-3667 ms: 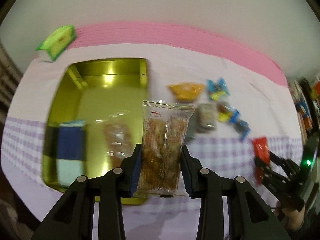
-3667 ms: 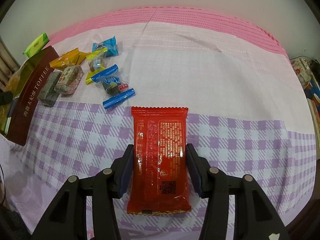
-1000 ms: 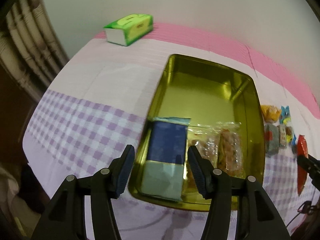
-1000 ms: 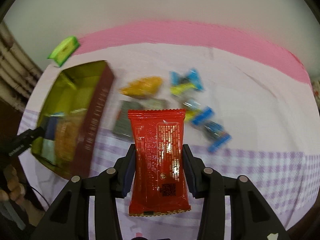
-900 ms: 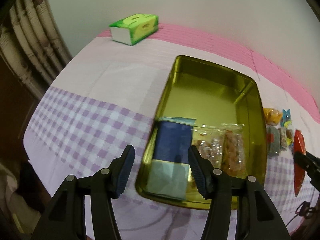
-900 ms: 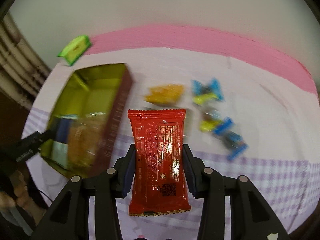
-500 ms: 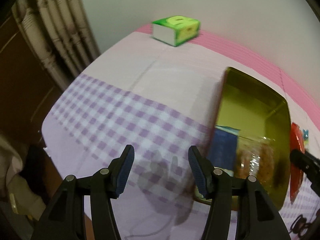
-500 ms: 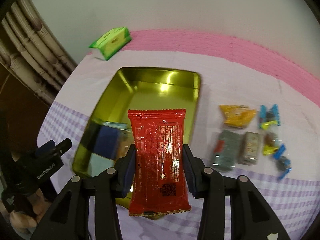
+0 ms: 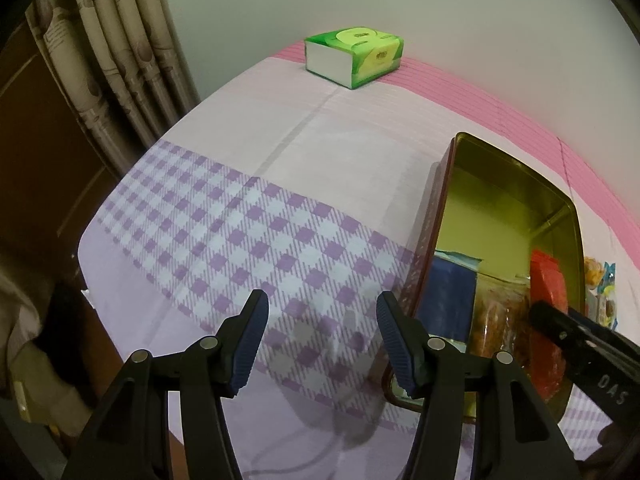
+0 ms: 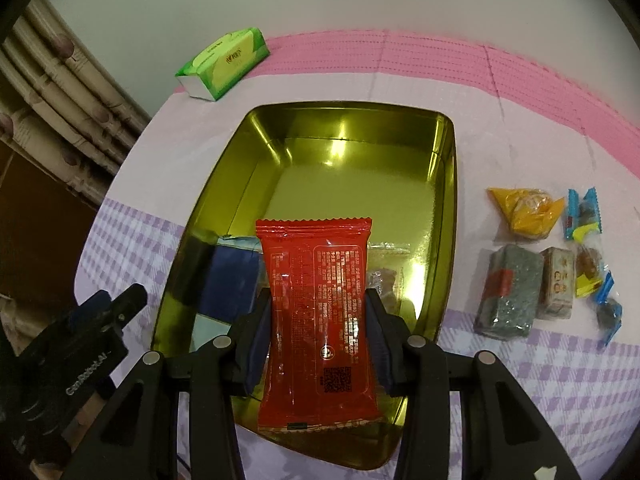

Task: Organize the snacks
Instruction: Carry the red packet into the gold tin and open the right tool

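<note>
One red packet (image 10: 318, 304) | R gripper (image 10: 318, 336) clamps it, print unreadable | L gripper (image 9: 322, 336) wide, empty, "DAS"?

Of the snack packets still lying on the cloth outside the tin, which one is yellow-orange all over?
The yellow-orange packet, at the far left of that group, next to the gold tin. The grey-green block lies just in front of it; the others are brown or blue-and-yellow.

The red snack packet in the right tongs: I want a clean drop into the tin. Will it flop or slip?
The red packet looks pinched in at the right tongs, so probably soft. Its glossy film may slip. It stands upright above the gold tin, so seemingly light.
</note>
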Available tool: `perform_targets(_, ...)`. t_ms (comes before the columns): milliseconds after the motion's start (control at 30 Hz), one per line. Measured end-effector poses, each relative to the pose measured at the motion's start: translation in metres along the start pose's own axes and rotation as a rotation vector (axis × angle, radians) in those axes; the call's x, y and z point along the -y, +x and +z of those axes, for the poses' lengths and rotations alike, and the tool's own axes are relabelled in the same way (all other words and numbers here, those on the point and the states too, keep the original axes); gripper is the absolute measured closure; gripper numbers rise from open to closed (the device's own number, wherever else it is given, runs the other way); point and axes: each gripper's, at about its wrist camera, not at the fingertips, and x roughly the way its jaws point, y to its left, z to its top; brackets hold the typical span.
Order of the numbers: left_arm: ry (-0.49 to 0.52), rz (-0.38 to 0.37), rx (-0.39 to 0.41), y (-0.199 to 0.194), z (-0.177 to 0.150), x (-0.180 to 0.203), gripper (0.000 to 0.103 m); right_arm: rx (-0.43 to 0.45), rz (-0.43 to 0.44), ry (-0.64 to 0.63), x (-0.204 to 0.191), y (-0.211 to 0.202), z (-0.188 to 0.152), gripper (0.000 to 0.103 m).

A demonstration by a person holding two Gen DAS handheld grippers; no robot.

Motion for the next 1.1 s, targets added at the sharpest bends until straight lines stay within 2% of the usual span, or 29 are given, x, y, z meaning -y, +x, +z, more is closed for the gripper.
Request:
perform_targets(133,0.004,-0.001,-0.004,0.0,0.0,0.001,0.043,-0.016,-0.009,0.011,0.002,0.007,-0.003,0.062)
perform_targets(700,0.034,-0.024,-0.011,0.001,-0.002,0.011,0.042,-0.028,-0.025,-0.011,-0.003,0.014,-0.014,0.058)
perform_targets(967,0.038,-0.02,-0.012,0.001,-0.002,0.012,0.042,-0.011,-0.018,-0.013,-0.001,0.007,-0.016,0.046)
perform_targets(1100,0.04,-0.02,-0.007,0.0,-0.003,0.013,0.042,0.004,-0.014,-0.019,0.0,0.001,-0.016,0.044)
